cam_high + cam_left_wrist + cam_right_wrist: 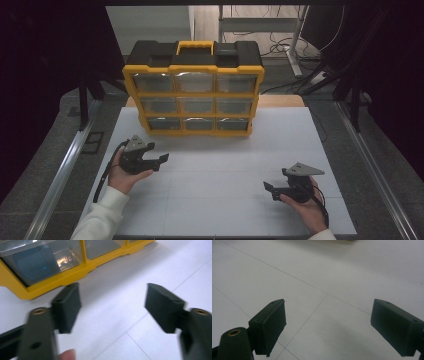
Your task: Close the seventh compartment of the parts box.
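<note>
The organizer (193,90) stands upright at the far middle of the white table (220,200), with all nine clear drawers pushed in, so as far as can be judged no drawer has been opened yet and the work is at its start.

The left gripper (156,161) hovers just in front of the organizer's lower left corner, its fingers (67,305) spread wide with nothing between them. In the left gripper view they point toward the bottom-row drawer (37,261) (something blue sits inside it, too blurred to name).

The right gripper (270,189) rests low over the near right part of the table, well apart from the organizer, its fingers (270,325) also wide and empty.

What seems left is everything: reaching a drawer, pulling it out, and handling whatever lies inside.
</note>
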`<action>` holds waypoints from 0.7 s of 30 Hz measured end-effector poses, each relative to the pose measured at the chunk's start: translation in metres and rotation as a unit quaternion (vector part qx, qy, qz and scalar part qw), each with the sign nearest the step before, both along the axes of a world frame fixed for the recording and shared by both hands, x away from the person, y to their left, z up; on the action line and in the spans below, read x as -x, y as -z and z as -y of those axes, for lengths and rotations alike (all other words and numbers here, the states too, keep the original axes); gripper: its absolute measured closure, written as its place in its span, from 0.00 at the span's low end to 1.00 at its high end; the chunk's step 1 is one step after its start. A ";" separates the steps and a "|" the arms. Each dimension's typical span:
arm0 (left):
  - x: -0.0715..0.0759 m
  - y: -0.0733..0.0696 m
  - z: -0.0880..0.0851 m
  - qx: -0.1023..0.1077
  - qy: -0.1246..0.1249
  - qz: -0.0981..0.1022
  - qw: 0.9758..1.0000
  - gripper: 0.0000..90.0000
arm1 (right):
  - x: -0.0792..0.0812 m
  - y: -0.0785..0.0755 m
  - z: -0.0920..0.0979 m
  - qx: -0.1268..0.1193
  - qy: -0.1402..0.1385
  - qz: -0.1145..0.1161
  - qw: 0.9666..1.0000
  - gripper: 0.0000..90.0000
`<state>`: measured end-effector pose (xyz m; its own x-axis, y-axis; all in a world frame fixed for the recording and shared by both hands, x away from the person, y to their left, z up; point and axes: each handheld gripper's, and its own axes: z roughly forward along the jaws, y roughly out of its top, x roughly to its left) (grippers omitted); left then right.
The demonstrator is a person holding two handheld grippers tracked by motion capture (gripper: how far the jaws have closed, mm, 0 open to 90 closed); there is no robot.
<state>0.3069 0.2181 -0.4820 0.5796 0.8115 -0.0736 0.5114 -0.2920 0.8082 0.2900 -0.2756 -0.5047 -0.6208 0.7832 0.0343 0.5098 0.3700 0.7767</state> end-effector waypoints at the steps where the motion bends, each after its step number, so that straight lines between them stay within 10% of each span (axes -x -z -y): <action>1: 0.004 0.000 0.000 0.004 0.002 0.000 1.000 0.26 | 0.000 0.000 0.000 0.000 0.000 0.000 1.000 0.15; 21: 0.061 0.014 -0.021 0.006 -0.016 0.011 1.000 0.18 | 0.000 0.000 0.002 -0.002 -0.003 -0.001 1.000 0.14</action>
<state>0.2458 0.2387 -0.4958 0.5556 0.8284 -0.0710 0.5022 -0.2663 0.8227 0.2901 -0.2771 -0.5052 -0.6247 0.7799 0.0382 0.5095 0.3701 0.7768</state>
